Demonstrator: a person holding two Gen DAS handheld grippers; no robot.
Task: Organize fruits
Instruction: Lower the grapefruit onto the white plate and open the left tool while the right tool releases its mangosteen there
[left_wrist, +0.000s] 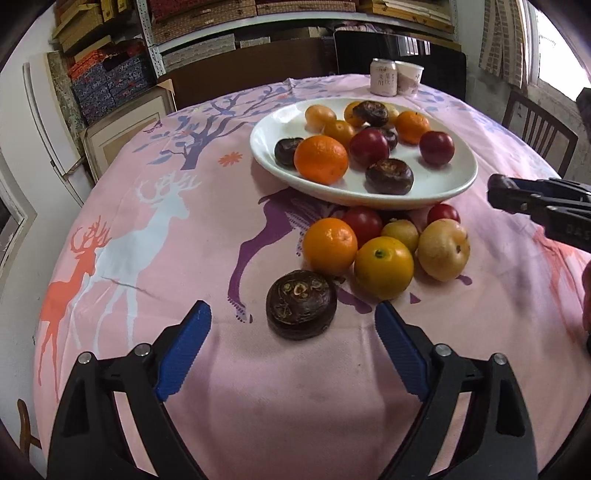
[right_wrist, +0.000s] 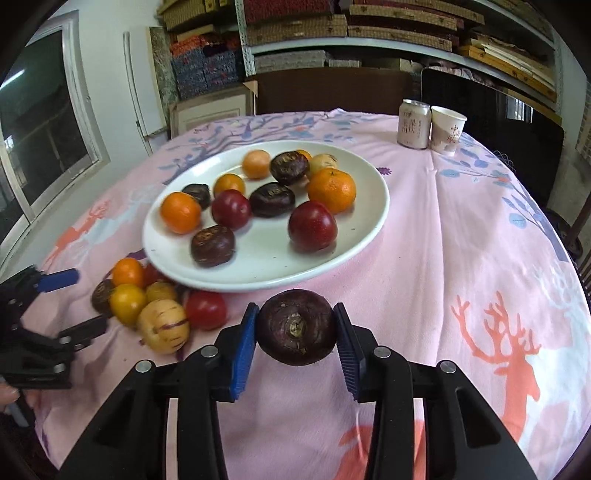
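Note:
A white plate on the pink deer cloth holds several oranges, red plums and dark water chestnuts. In front of it lies a loose pile: an orange, a yellow citrus, a pale striped fruit and red plums. My left gripper is open, and a dark water chestnut lies on the cloth just past its fingertips. My right gripper is shut on another water chestnut, its blue pads pressing both sides, near the plate's front rim.
A pink can and a paper cup stand at the table's far side. A wooden chair sits behind the table on the right. Shelves of boxes line the back wall. Bare cloth lies right of the plate.

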